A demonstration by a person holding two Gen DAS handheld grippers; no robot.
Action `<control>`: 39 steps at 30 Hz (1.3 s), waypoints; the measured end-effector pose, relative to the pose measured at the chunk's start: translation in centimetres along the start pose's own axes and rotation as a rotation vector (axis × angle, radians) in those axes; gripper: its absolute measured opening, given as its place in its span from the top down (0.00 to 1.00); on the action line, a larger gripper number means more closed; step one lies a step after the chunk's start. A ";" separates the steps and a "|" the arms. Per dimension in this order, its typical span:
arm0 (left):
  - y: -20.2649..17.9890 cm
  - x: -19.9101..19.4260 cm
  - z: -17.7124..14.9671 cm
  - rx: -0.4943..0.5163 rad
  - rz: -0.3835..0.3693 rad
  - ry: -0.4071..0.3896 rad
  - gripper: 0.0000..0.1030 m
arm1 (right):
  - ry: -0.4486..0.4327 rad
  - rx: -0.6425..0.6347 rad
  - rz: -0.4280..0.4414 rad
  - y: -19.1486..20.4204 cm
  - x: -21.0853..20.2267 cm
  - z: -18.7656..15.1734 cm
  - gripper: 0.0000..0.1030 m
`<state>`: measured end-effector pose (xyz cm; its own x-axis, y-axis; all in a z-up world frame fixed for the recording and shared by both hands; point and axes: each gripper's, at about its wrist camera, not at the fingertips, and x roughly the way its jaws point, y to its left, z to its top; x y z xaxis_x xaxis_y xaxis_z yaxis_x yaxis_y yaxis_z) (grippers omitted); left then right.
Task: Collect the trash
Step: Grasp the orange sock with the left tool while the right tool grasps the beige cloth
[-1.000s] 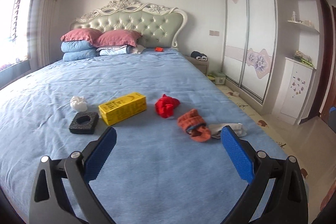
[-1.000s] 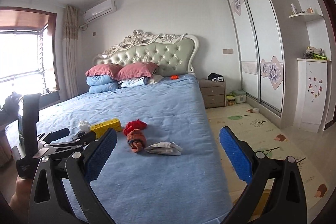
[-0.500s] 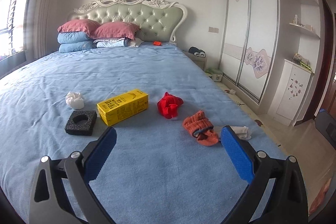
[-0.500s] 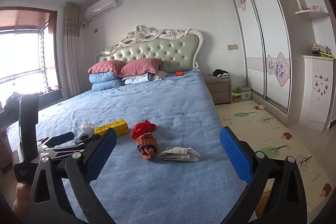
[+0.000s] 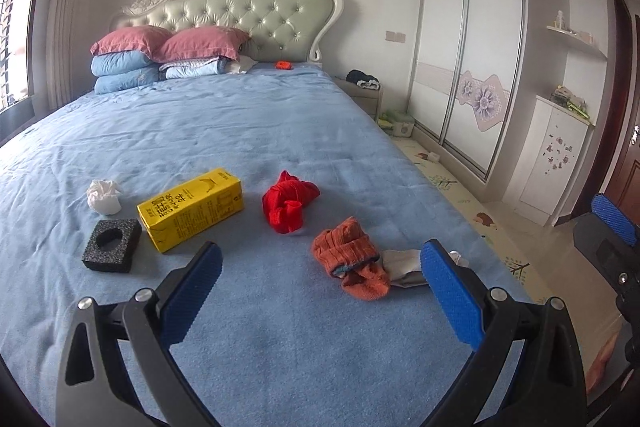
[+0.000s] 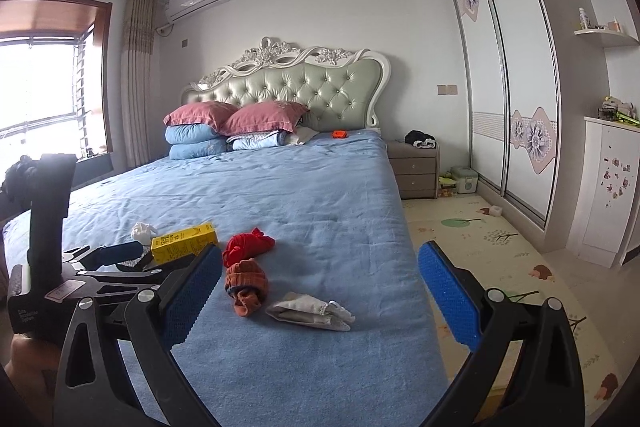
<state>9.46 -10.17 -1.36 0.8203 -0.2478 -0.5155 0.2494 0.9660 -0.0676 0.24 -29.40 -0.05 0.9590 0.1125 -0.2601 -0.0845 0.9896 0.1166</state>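
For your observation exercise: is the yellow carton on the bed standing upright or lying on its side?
Lying on its side. The yellow carton rests with a long face flat on the blue bed, its printed text running sideways.

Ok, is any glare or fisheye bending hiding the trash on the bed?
Right wrist view: window blown out, but yellow carton and white wad stay readable. Left wrist view: even light, sharp black foam block; wardrobe edges bow.

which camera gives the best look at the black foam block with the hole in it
The left wrist view: the black foam block lies fully visible on the bed, hole facing up, beside the yellow carton. In the right wrist view the left gripper covers nearly all of it.
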 end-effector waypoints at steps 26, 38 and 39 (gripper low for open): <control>-0.2 11.3 -0.7 -0.148 0.009 0.326 0.47 | 0.217 0.003 0.087 -3.0 7.1 0.2 0.08; 1.7 6.1 -0.4 -0.121 -0.037 0.221 0.59 | 0.463 -0.097 0.194 0.6 12.0 -2.3 0.21; 2.0 5.8 -0.3 -0.124 -0.037 0.217 0.59 | 0.494 -0.100 0.182 0.8 12.8 -2.6 0.21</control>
<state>14.59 -9.71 -4.73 0.6789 -0.2747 -0.6809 0.2011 0.9615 -0.1874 11.77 -26.97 -5.80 0.6869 0.2878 -0.6673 -0.2859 0.9512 0.1159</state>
